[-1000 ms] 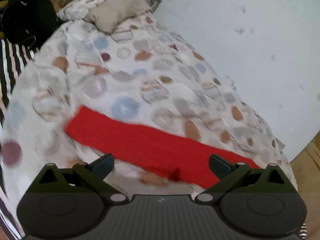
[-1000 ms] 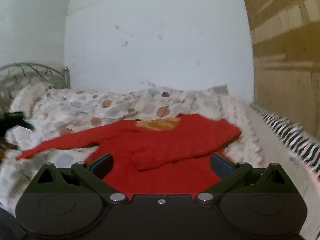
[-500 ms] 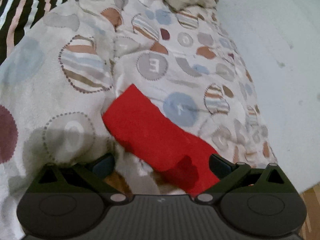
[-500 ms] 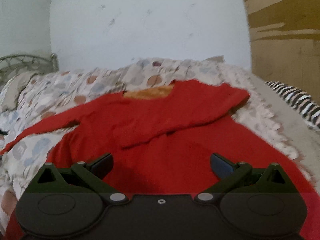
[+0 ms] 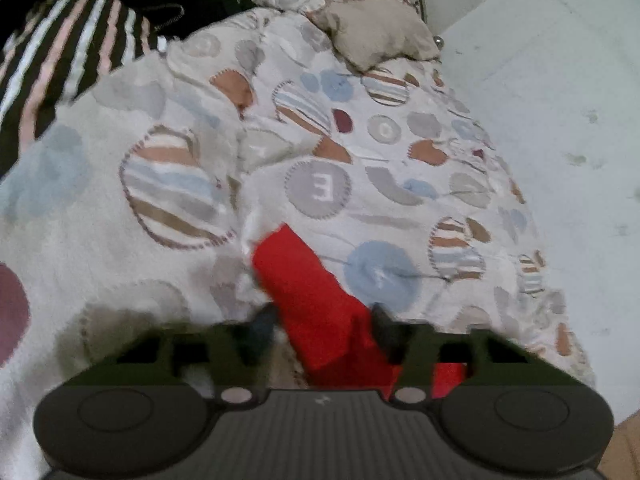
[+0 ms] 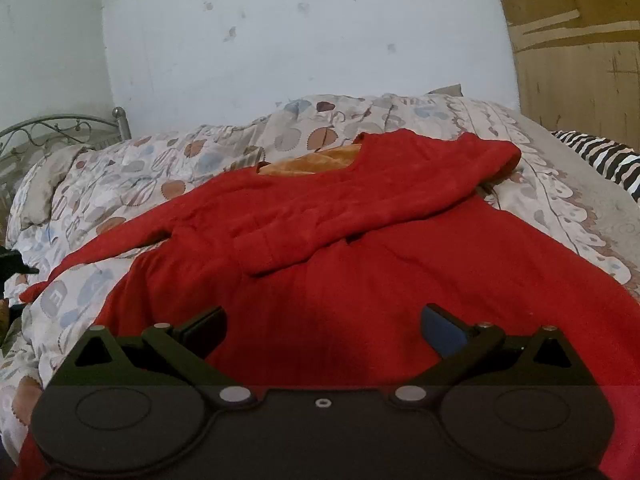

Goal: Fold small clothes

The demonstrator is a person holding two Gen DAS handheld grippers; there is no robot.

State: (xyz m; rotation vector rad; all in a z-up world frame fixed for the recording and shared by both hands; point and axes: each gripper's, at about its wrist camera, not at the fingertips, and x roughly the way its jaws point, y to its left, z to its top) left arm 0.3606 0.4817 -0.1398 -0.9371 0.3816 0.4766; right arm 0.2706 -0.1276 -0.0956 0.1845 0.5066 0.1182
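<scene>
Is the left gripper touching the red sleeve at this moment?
Cannot tell. In the left wrist view the left gripper straddles the red sleeve, but motion blur hides whether either finger meets the cloth.

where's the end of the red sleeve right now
In the left wrist view, the red sleeve lies on the patterned quilt, its end between the fingers of the left hand-held gripper.
</scene>
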